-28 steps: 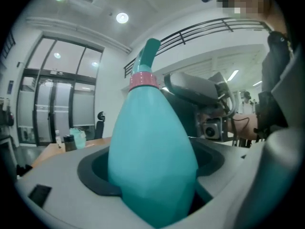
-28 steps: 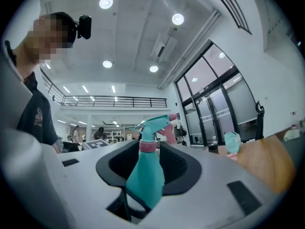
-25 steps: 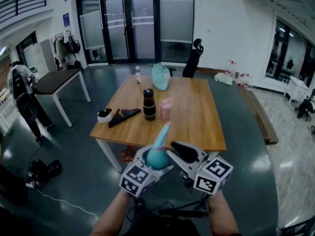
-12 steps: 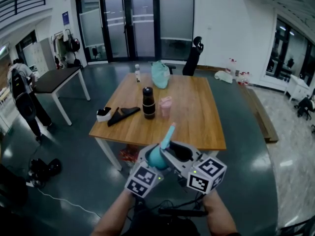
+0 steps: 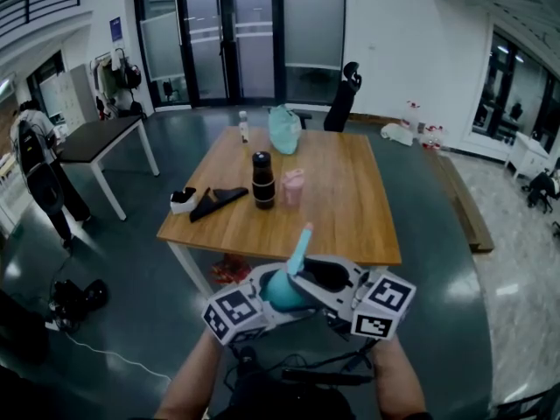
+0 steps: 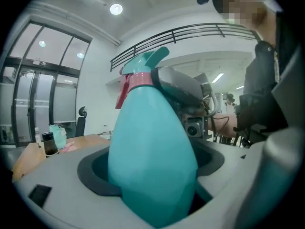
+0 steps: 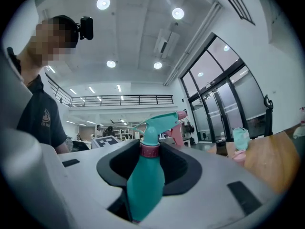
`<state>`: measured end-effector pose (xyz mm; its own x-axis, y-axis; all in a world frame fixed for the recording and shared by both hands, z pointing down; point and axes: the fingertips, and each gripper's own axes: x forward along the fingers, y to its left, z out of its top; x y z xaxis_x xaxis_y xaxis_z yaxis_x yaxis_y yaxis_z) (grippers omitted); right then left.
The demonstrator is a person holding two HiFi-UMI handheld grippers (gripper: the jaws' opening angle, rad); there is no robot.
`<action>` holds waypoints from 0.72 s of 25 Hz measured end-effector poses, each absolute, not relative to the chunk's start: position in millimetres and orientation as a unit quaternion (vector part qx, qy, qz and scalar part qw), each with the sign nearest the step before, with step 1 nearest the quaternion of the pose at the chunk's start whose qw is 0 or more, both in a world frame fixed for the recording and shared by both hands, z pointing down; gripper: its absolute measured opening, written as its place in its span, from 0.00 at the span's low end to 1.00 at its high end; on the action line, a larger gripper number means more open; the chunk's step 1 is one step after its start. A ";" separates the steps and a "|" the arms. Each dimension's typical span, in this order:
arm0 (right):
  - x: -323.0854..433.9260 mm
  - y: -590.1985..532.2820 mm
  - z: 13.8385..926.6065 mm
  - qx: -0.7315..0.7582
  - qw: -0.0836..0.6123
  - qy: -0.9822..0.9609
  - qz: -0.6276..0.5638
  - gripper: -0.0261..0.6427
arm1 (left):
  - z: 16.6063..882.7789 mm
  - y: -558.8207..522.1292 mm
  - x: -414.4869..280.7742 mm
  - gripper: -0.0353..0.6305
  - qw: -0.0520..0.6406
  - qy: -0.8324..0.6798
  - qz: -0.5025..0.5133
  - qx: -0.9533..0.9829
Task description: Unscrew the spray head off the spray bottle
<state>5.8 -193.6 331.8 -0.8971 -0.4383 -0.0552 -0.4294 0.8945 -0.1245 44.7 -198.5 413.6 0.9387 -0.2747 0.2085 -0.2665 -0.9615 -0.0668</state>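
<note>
A teal spray bottle (image 5: pixel 280 290) with a pink collar and teal spray head (image 5: pixel 300 239) is held in the air close to my body, nozzle pointing away over the table. My left gripper (image 5: pixel 275 294) is shut on the bottle's wide body (image 6: pixel 152 147). My right gripper (image 5: pixel 317 275) reaches in from the right at the neck. In the right gripper view the pink collar (image 7: pixel 150 149) stands between its dark pads (image 7: pixel 183 168). Those jaws are closing, with small gaps still showing beside the collar. The trigger (image 6: pixel 122 90) is pink.
Ahead stands a wooden table (image 5: pixel 341 213) bearing a black bottle (image 5: pixel 263 180), a pink cup (image 5: pixel 293 186), a teal bag (image 5: pixel 284 132), a small bottle (image 5: pixel 244 129) and a black tool (image 5: pixel 219 204). A dark side table (image 5: pixel 96 138) and a person (image 5: pixel 35 173) are at left.
The right gripper has drawn in against the bottle's neck. The left gripper has rolled, its marker cube swinging left, and the bottle has tilted a little to the right.
</note>
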 end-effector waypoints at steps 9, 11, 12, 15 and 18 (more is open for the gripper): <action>7.7 -203.2 330.0 -0.248 0.051 0.965 -0.067 0.28 | 414.2 -216.4 36.0 0.71 0.008 0.196 -0.101 -0.975; 9.0 -208.9 330.3 -0.270 0.056 0.959 -0.073 0.29 | 415.3 -229.5 30.2 0.71 0.006 0.242 -0.100 -0.965; 9.2 -211.9 331.7 -0.282 0.056 0.955 -0.074 0.29 | 417.2 -235.6 26.8 0.71 0.006 0.264 -0.103 -0.959; 8.8 -219.8 337.5 -0.317 0.052 0.944 -0.080 0.29 | 423.5 -248.2 20.6 0.71 0.007 0.309 -0.115 -0.944; 6.4 -222.4 342.9 -0.328 0.051 0.939 -0.087 0.29 | 428.1 -250.7 21.4 0.71 0.014 0.327 -0.130 -0.936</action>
